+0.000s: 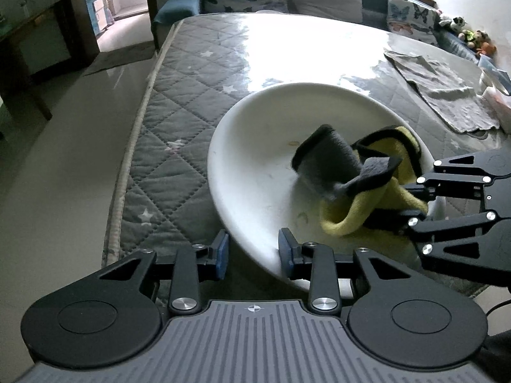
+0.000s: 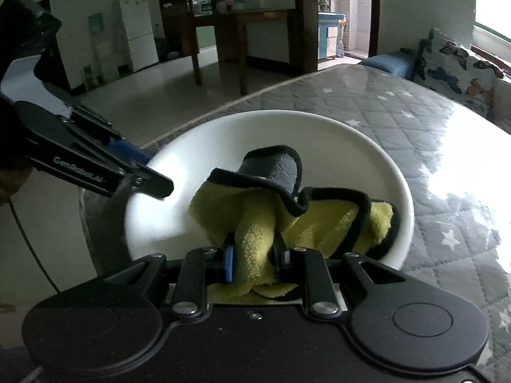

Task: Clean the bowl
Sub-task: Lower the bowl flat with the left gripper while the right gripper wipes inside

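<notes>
While the white bowl is tilted near the table's front-left corner, its rim is straddled by the left gripper – contact unclear – and the yellow-grey cloth is clamped inside it by the right gripper

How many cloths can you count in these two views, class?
2. A yellow-and-grey cloth lies inside the white bowl, pinched by the right gripper. A grey cloth lies flat on the table beyond the bowl. Others may be out of view.
</notes>
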### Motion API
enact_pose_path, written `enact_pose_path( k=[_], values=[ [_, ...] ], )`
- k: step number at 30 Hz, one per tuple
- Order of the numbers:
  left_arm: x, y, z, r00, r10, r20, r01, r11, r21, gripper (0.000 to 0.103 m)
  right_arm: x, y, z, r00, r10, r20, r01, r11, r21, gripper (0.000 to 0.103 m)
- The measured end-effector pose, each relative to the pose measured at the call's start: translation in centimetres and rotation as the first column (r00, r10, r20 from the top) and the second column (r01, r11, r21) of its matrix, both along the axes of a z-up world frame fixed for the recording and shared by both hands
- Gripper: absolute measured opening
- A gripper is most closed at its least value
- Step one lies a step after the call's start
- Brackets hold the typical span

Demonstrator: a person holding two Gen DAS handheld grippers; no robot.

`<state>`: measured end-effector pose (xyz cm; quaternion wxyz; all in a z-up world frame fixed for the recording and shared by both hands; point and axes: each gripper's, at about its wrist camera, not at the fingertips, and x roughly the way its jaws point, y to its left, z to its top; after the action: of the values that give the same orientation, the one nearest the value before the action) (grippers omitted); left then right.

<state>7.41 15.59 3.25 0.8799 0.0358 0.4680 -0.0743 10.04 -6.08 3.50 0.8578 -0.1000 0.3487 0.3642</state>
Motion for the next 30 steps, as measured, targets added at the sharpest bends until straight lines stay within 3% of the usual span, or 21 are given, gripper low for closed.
enact_pose_path(
  k=[7, 16, 30],
  values=[
    [0.0, -0.1, 0.1, 1.0, 0.009, -0.001, -0.009, 1.0, -0.001, 0.033, 0.3, -0.7, -0.3, 0.999, -0.029, 0.028, 0.03, 0.999, -0.027, 0.023],
    [0.0, -0.7, -0.1, 1.0, 0.005, -0.021, -0.007, 0.996, -0.093, 0.032, 0.4, -2.2, -0.4, 0.996, -0.073, 0.044, 0.076, 0.995, -0.059, 0.023],
    [2.6, -5.7, -0.3, 1.0, -0.018, 0.002, 0.018, 0.995, -0.102, 0.031, 2.6, -5.9, -0.9, 0.979, -0.2, 0.043, 0.201, 0.979, -0.038, 0.023]
  ],
)
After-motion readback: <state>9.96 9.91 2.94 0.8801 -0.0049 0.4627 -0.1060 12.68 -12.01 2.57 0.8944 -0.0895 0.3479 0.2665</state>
